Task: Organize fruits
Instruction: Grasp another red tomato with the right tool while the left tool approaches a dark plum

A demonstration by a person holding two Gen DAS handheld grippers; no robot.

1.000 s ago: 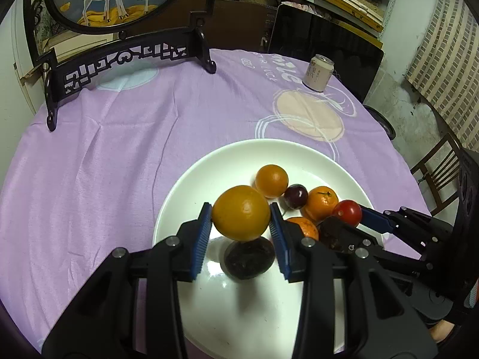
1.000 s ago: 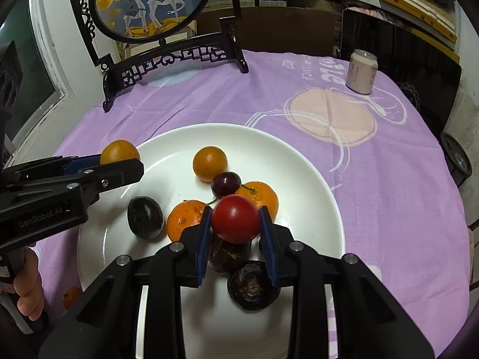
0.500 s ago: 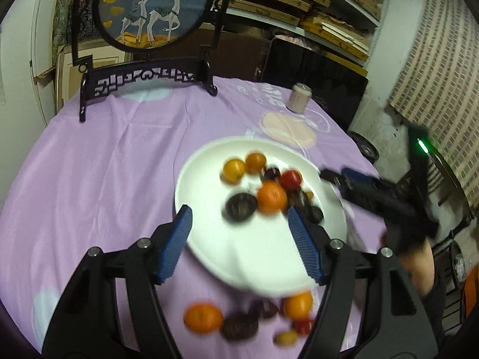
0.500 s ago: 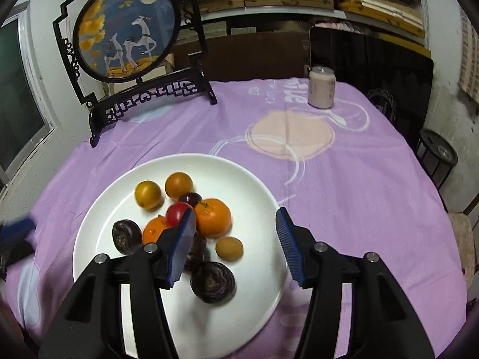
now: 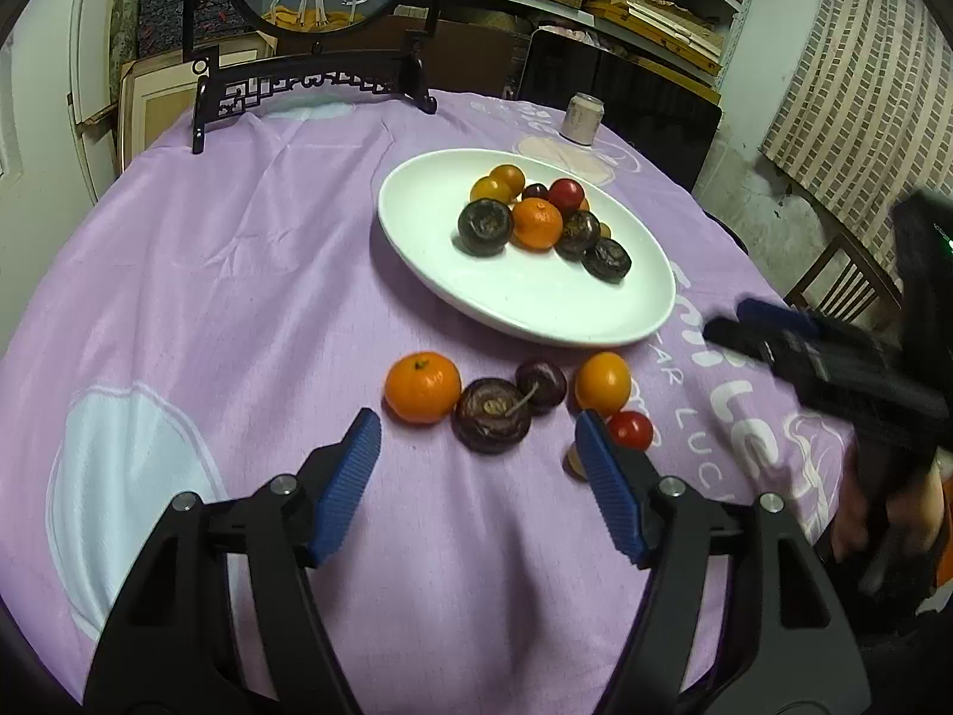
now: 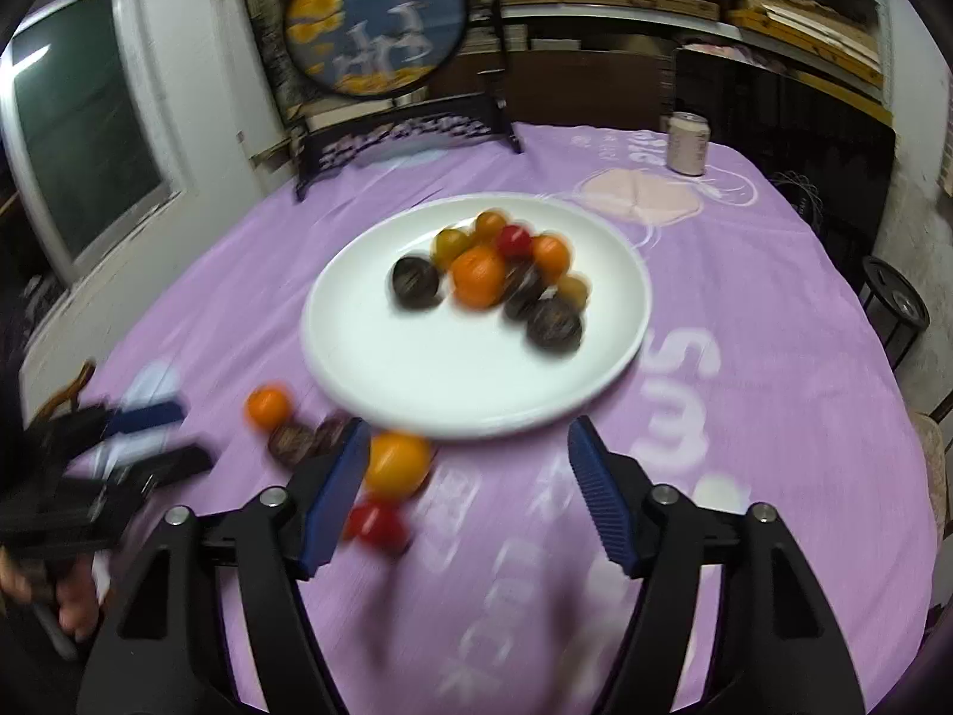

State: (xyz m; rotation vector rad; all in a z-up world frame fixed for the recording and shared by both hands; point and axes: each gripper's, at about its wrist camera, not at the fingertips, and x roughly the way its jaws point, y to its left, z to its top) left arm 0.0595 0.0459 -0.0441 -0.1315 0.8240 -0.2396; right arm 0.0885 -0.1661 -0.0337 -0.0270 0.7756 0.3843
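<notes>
Now both grippers are empty and pulled back toward the near edge of the table (image 5: pixel 196 274). The left gripper (image 5: pixel 476 447) hangs with its jaws spread wide over the loose fruit in front of the white plate (image 5: pixel 536 304), and the right gripper (image 6: pixel 464 459) is likewise spread and holds nothing. A second ago the left jaws pinched an orange fruit and the right jaws a red one, both directly above the plate; half a second ago both had already let go and begun to retreat. Those two fruits now appear to lie in the pile on the plate, so one delivery each looks finished.

On the purple cloth, just beside the plate's near rim, a tangerine (image 5: pixel 423 387), a dark wrinkled fruit (image 5: pixel 492 415), a dark plum (image 5: pixel 541 387), a yellow-orange fruit (image 5: pixel 603 382) and a small red fruit (image 5: pixel 630 430) remain. My guess is that these are next. The right wrist view is motion-blurred.
</notes>
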